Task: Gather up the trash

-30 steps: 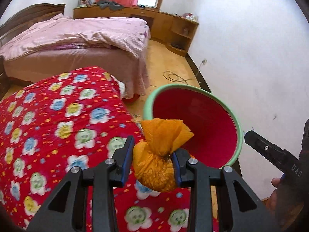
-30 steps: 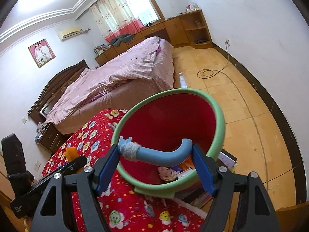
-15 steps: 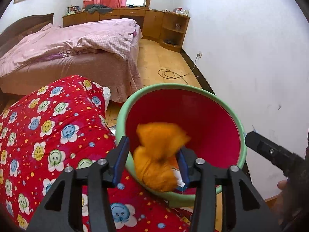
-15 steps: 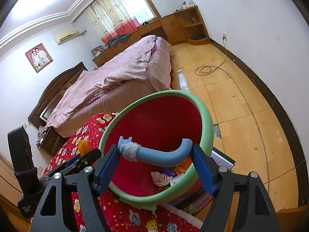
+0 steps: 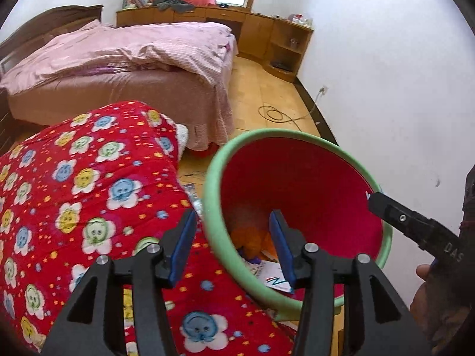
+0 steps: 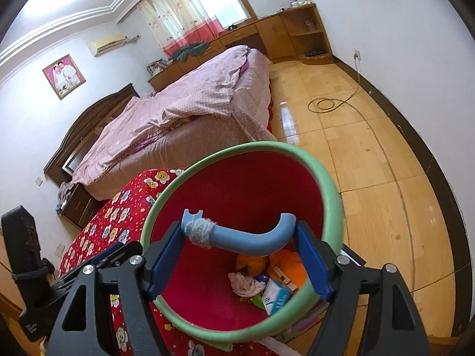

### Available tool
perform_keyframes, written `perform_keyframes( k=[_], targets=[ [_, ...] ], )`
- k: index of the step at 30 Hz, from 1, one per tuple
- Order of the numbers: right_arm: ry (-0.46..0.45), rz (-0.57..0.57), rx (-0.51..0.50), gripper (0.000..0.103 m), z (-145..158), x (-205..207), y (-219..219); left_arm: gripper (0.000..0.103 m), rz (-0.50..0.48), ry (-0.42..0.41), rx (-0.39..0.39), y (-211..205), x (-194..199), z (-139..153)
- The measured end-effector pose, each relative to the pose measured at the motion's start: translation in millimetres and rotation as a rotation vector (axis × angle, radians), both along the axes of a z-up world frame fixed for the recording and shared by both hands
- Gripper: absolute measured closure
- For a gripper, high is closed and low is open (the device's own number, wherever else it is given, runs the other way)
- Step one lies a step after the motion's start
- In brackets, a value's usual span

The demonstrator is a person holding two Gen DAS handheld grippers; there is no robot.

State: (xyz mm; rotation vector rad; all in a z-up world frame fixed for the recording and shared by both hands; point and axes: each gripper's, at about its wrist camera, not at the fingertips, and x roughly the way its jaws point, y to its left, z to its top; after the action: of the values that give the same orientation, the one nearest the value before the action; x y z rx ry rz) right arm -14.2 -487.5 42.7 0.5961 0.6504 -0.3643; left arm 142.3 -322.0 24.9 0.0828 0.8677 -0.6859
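Observation:
A red bucket with a green rim is tilted toward me beside the red flowered quilt. My right gripper is shut on the bucket's blue handle and holds it up. My left gripper is open and empty, straddling the bucket's near rim. The orange tied bag lies at the bucket's bottom among other trash: a crumpled tissue and a small white-blue carton.
A bed with pink bedding stands beyond the quilt. Wooden cabinets line the far wall. A coiled cable lies on the wooden floor. A white wall is close on the right.
My left gripper moved over the bucket's rim and opened. The orange bag dropped from it into the bucket. The right gripper kept hold of the handle.

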Motion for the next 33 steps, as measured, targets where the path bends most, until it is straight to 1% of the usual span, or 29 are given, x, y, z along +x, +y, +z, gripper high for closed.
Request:
perform_keyframes(
  k=[4, 6, 7, 8, 15, 19, 26, 33],
  targets=[
    [0.021, 0.024, -0.011, 0.025, -4.8, 11.4, 5.2, 0.052, 0.036, 0.009, -0.005, 14.8, 1.8, 0.1],
    [0.029, 0.03, -0.015, 0.021, -7.4, 15.7, 7.6, 0.052, 0.047, 0.013, -0.003, 21.0, 1.5, 0.3],
    [0.031, 0.03, -0.015, 0.016, -8.9, 17.2, 7.8, 0.052, 0.055, 0.013, -0.002, 24.8, 1.1, 0.5],
    [0.032, 0.027, -0.015, 0.015, -9.8, 18.2, 8.0, 0.052, 0.061, 0.013, -0.001, 28.5, 0.9, 0.9],
    [0.022, 0.013, -0.016, 0.014, -8.4, 9.5, 24.2, 0.052, 0.083, 0.013, -0.004, 53.0, -5.6, 6.1],
    [0.016, 0.008, -0.024, 0.014, -2.3, 0.0, 36.2, 0.052, 0.097, 0.01, -0.018, 69.0, -13.1, 11.1],
    [-0.009, 0.007, -0.055, 0.014, 17.7, -18.3, 65.0, 0.052, 0.118, -0.005, -0.028, 100.2, -31.4, 25.4],
    [-0.035, 0.055, -0.098, 0.013, 36.5, -26.3, 104.3, 0.052, 0.171, -0.03, -0.029, 136.4, -50.3, 40.8]
  ],
)
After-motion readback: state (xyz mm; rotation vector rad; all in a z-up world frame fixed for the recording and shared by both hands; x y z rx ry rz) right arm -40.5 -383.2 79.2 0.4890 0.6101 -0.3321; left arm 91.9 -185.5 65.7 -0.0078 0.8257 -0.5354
